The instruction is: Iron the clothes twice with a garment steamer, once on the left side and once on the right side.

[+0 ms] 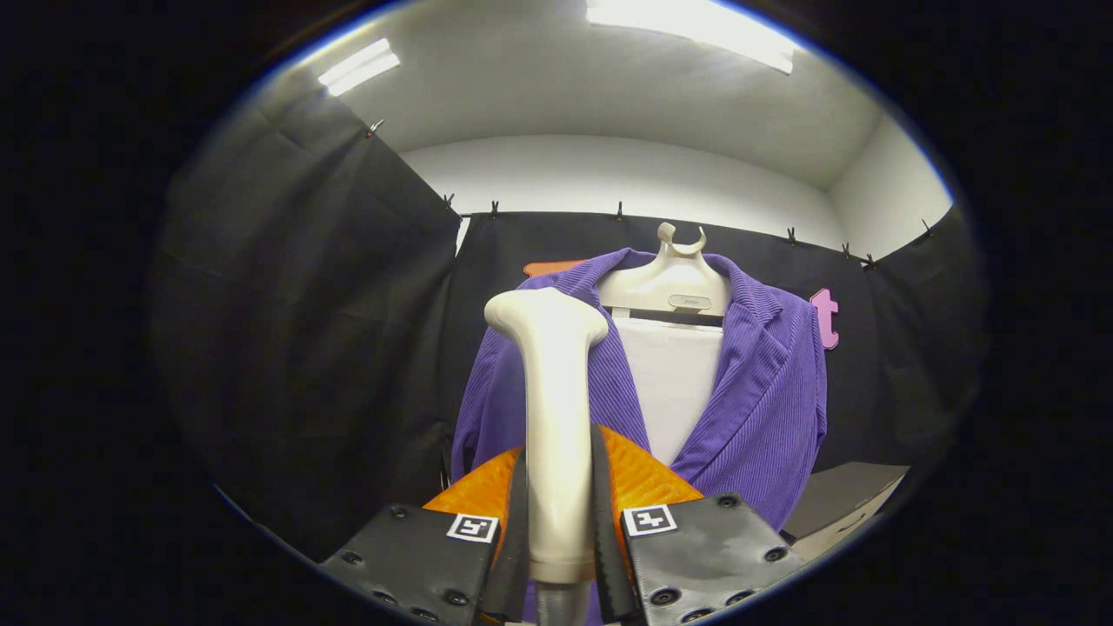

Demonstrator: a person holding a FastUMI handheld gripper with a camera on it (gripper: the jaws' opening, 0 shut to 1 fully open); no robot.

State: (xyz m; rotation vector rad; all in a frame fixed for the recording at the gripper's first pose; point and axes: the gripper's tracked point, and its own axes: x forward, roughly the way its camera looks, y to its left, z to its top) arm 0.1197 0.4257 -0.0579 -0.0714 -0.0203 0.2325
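Observation:
A cream garment steamer [554, 417] stands upright between my fingers, and my gripper [561, 513] is shut on its handle. Its head points up and to the left, level with the left shoulder of the clothes. Beyond it hangs a purple ribbed jacket [765, 391] on a cream hanger [674, 283], open at the front over a white panel [674, 382]. The steamer head overlaps the jacket's left lapel from my view; whether it touches the cloth cannot be told. The steamer hides the jacket's left front.
Black cloth walls [304, 348] close the booth to the left and behind the jacket. A grey box [839, 504] sits low to the right of the jacket. White ceiling with bright lamps [696, 26] is above.

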